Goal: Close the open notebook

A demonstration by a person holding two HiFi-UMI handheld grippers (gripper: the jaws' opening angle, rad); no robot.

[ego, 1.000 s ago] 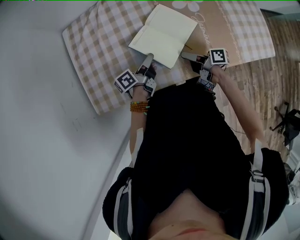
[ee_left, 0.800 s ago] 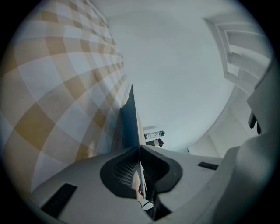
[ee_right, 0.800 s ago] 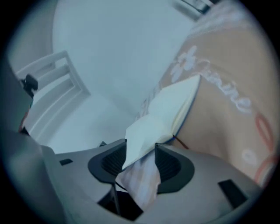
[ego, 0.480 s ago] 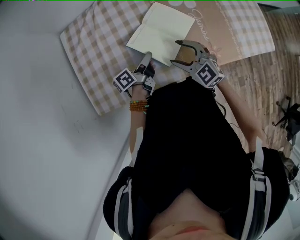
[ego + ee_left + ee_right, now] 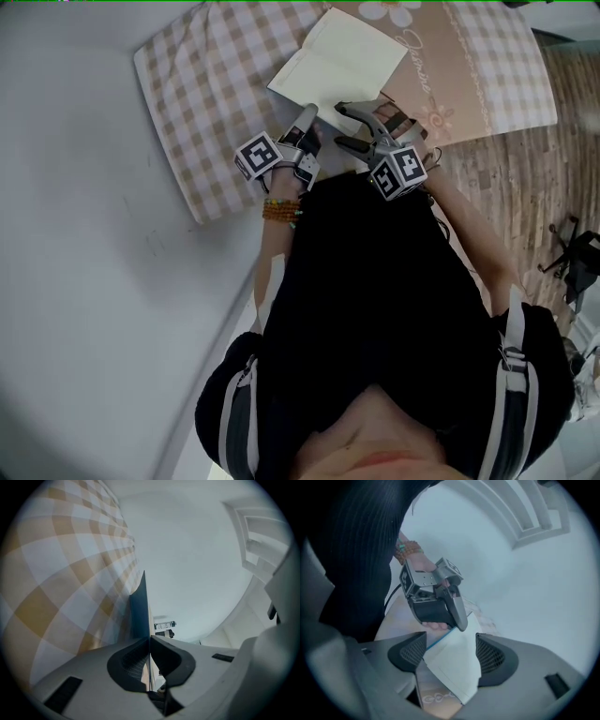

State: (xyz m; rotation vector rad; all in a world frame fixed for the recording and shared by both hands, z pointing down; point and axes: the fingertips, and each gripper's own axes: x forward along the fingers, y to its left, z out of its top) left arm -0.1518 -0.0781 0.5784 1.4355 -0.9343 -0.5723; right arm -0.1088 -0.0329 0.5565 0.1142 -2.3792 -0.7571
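On pillow (image 5: 202,94) — left gripper (image 5: 307,116) pinches notebook (image 5: 342,61) cover; right gripper (image 5: 340,125) jaws just opening, wide — pages between, ungripped.

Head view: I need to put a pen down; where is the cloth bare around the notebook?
Bare: checked cloth left of the notebook, tan panel to its right. Crowded: notebook's near edge, gripped by the left gripper, its pages between the fingers of the right gripper, which have just been opening.
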